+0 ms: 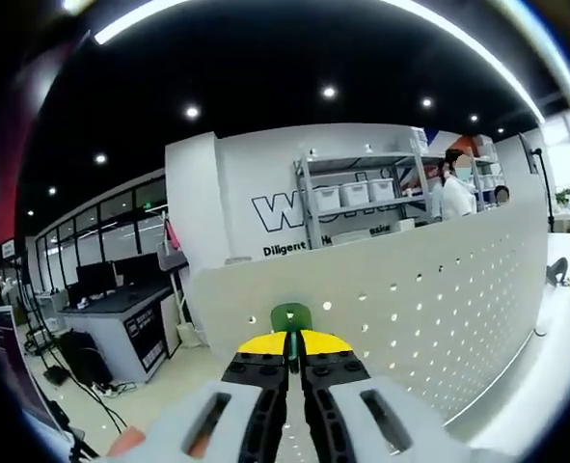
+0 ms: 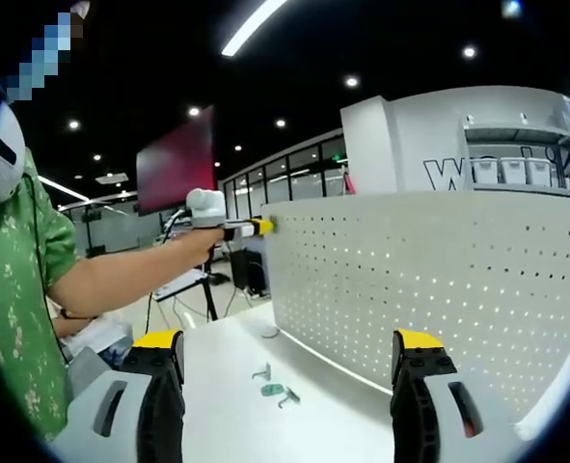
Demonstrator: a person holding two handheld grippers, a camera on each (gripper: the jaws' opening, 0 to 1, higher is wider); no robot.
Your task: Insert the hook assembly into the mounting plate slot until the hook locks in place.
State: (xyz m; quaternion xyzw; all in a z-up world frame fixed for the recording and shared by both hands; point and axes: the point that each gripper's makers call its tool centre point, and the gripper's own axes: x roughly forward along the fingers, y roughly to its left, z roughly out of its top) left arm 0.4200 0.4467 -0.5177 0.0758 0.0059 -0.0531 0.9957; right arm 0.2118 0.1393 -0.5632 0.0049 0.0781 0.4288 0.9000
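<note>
Evidently the left hand-held gripper (image 1: pixel 292 359), clamped on the green hook (image 1: pixel 291 316), presses it to the pegboard (image 1: pixel 429 299) edge; the right hand-held gripper (image 2: pixel 286 359) waits wide open, empty, above the worktop (image 2: pixel 246 376).

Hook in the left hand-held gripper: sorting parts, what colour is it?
Green hook, best in the left gripper view.

One white perforated mounting plate (image 2: pixel 429 280) stands on one white table (image 2: pixel 227 386). One green hook (image 1: pixel 290 316) sits between the closed tips of the left gripper (image 1: pixel 292 359). Two loose hooks lie on the table: one metal hook (image 2: pixel 262 371) and one green-tabbed hook (image 2: pixel 277 392). Two grippers are counted, the right gripper (image 2: pixel 289 352) being the second. Three white bins (image 1: pixel 354 194) sit on one shelf rack (image 1: pixel 362 198)
</note>
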